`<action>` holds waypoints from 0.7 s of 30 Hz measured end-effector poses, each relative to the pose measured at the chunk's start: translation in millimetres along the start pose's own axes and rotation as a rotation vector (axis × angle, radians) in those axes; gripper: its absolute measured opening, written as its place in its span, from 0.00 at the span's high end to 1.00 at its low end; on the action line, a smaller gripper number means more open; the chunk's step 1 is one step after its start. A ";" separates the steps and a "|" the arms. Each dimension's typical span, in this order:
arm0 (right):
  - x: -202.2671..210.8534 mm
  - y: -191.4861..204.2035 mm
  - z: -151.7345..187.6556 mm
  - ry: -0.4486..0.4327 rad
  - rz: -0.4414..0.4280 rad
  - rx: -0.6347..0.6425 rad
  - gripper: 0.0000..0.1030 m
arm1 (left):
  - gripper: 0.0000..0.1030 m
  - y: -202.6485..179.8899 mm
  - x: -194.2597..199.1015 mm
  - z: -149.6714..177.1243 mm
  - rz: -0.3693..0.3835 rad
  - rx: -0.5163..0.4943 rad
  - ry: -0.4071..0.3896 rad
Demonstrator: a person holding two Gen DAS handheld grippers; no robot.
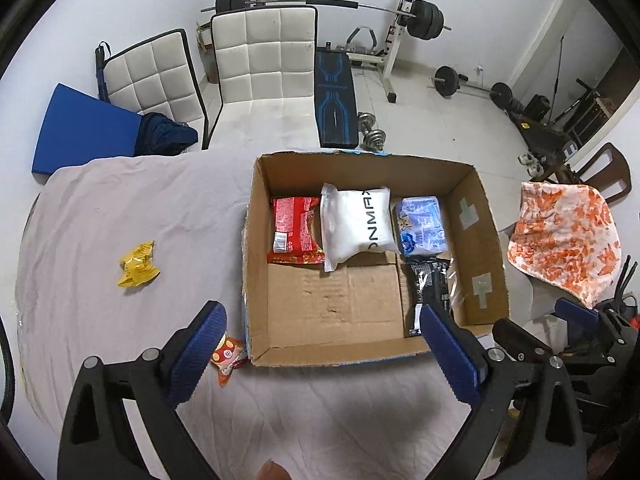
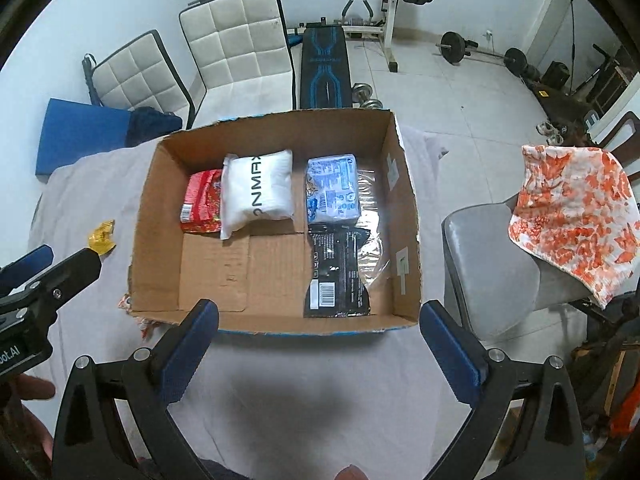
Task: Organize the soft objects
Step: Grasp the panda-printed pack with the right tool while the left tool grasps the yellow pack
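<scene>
An open cardboard box (image 1: 486,264) (image 2: 404,216) sits on the cloth-covered table. In it lie a red packet (image 1: 294,228) (image 2: 202,202), a white pouch (image 1: 356,222) (image 2: 258,188), a blue-white packet (image 1: 422,224) (image 2: 332,190) and a black packet (image 1: 428,284) (image 2: 338,272). A crumpled yellow packet (image 1: 138,266) (image 2: 102,236) lies on the cloth to the left. A small red-orange packet (image 1: 228,358) (image 2: 138,316) lies by the box's near left corner. My left gripper (image 1: 320,320) is open and empty over the box's near edge. My right gripper (image 2: 320,316) is open and empty above the near wall.
Two white padded chairs (image 1: 260,64) stand behind the table, with a blue mat (image 1: 84,128) at the left. A grey chair (image 2: 492,264) with an orange-patterned cloth (image 2: 576,212) stands at the right. Weights and a bench (image 1: 334,104) fill the back of the room.
</scene>
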State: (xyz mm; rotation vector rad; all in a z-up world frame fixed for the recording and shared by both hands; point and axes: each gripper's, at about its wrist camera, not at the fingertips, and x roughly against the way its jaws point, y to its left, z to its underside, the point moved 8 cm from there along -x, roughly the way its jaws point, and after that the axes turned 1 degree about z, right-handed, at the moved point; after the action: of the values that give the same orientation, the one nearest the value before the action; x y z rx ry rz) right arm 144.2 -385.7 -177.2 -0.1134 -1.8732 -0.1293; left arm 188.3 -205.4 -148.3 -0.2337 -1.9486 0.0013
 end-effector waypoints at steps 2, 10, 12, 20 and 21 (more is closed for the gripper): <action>4.7 2.3 1.4 -0.002 -0.006 -0.009 0.01 | 0.04 1.2 6.8 1.2 0.007 -0.002 -0.009; 22.3 47.0 6.8 0.003 -0.071 -0.019 0.01 | 0.04 37.4 38.1 -2.8 0.014 -0.010 -0.033; 24.2 70.6 9.2 0.006 -0.098 -0.001 0.01 | 0.04 59.3 46.4 -1.7 -0.011 -0.006 -0.042; -15.9 217.2 47.5 0.151 -0.263 0.091 0.01 | 0.04 194.5 54.8 21.8 -0.185 0.093 -0.011; -24.9 235.8 53.4 0.173 -0.271 0.122 0.01 | 0.04 208.9 51.0 28.4 -0.191 0.111 0.008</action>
State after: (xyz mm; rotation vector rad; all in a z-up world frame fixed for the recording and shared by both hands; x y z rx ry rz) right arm 135.3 -145.0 -209.3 0.2298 -1.7109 -0.2031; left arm 177.7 10.9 -135.5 0.0259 -1.9495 -0.0164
